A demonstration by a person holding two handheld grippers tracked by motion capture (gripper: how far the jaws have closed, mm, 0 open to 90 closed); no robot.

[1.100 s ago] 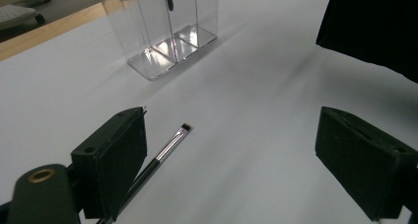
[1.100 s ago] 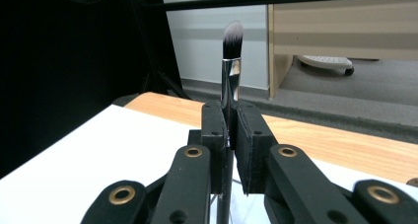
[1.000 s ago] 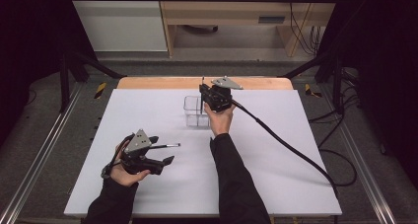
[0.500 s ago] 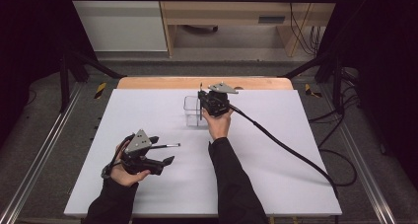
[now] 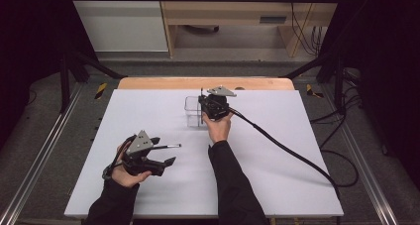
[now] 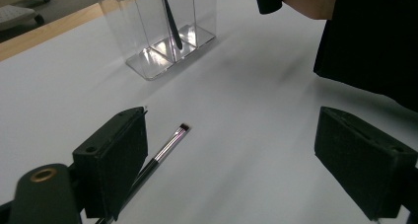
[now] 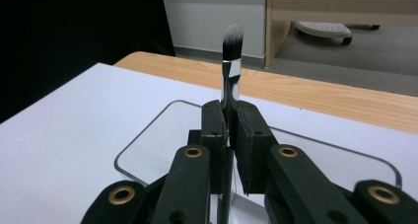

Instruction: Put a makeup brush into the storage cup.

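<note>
Right gripper (image 7: 229, 135) clamped on an upright makeup brush (image 7: 230, 61), bristles up, handle reaching down into the clear acrylic holder (image 5: 194, 111) at the far middle of the white table (image 5: 297, 150). Left gripper (image 6: 231, 155) rests near the front left, jaws wide apart and holding nothing; a thin second brush (image 6: 167, 147) lies flat on the table, touching or just beside one jaw, tip pointing toward the holder.

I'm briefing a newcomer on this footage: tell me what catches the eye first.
The right gripper stands out, shut on an upright makeup brush with its bristles up, held over the clear plastic holder at the far middle of the white table. Nearer, on the left, the left gripper rests open, with a thin brush lying along its left jaw.
</note>
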